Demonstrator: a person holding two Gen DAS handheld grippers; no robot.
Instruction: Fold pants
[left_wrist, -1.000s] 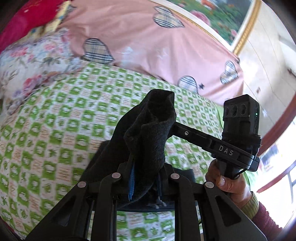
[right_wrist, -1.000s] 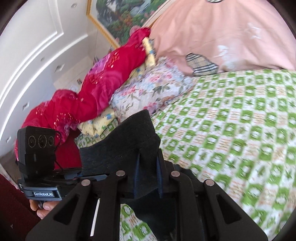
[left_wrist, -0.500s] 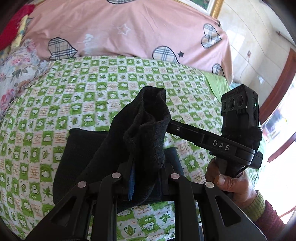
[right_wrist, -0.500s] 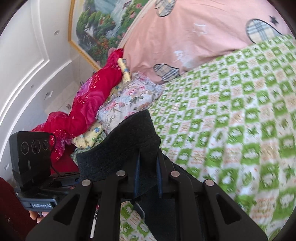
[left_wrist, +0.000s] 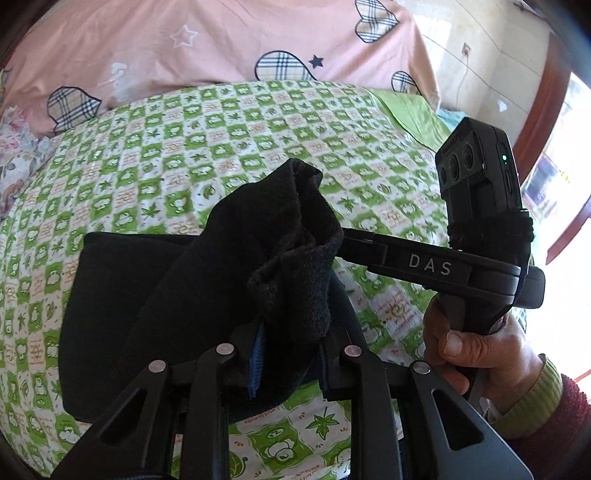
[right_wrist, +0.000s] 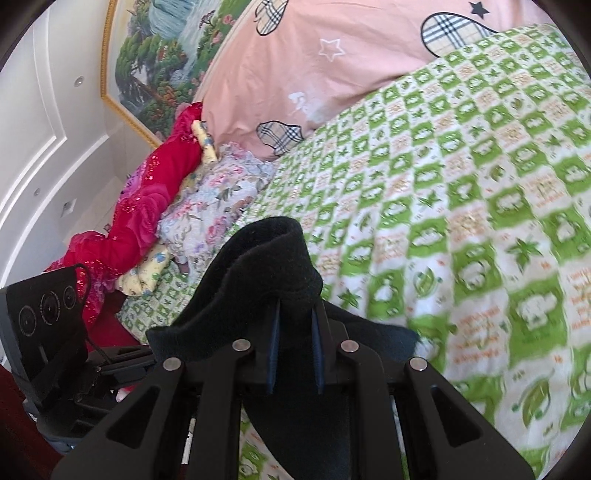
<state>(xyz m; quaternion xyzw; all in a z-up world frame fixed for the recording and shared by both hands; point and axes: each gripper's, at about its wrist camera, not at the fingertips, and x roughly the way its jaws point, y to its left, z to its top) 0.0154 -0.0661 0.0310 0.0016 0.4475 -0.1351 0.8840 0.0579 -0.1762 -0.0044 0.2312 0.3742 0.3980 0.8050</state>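
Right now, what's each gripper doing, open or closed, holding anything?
Left gripper: closed on the black pants.
Right gripper: closed on the black pants too.

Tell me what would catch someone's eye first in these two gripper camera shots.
The black pants stand out most: a bunched end is clamped in the left gripper and another in the right gripper, while the rest lies flat on the green checked bedspread. Behind that sits the pink heart-patterned bedding, and a bright red blanket is heaped at the left of the right wrist view.
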